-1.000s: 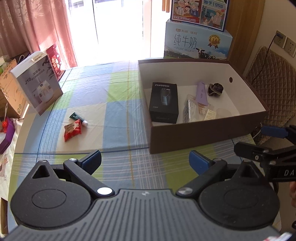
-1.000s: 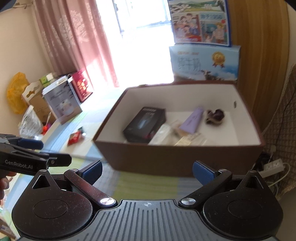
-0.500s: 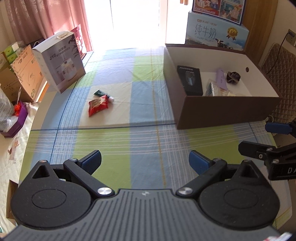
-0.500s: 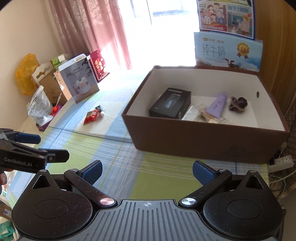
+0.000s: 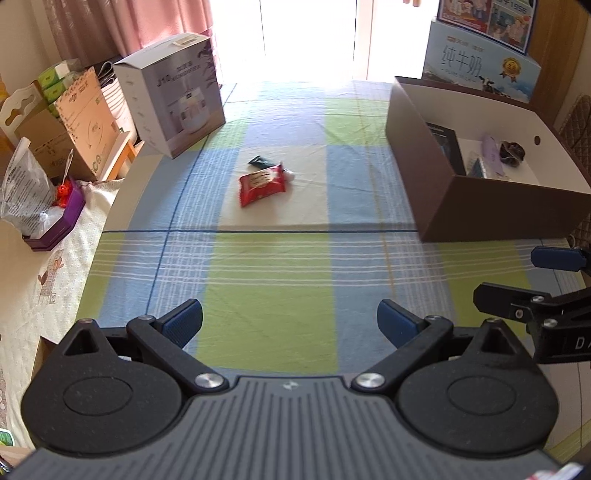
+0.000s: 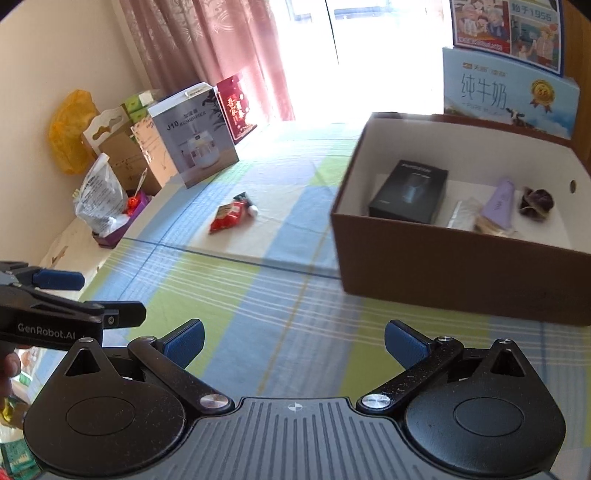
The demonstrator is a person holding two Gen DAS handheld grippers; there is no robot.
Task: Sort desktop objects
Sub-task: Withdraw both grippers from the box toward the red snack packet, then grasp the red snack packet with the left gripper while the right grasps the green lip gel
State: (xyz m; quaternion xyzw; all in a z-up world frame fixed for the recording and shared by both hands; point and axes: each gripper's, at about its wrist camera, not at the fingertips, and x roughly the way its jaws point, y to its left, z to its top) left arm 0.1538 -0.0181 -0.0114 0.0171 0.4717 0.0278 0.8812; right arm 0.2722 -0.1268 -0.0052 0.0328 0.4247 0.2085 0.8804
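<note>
1. While it sits mid-table on the checked cloth [image 5: 273, 288], the red crinkly snack packet [image 5: 262, 183] touches a dark green tube [image 5: 260, 161].
2. Brown cardboard box [image 6: 443, 273] is well off to the right, with a black carton [image 6: 408, 192] inside.
3. Left gripper [image 5: 290, 321] and right gripper [image 6: 293, 341] both gape wide, holding nothing.

A pink curtain [image 6: 207, 55] was hung beside a window [image 5: 310, 33] flooded with overexposed daylight. A cream wall [image 6: 48, 62] was seen on the left, and the table was covered by a checked cloth [image 5: 273, 266] in blue, green and white.
</note>
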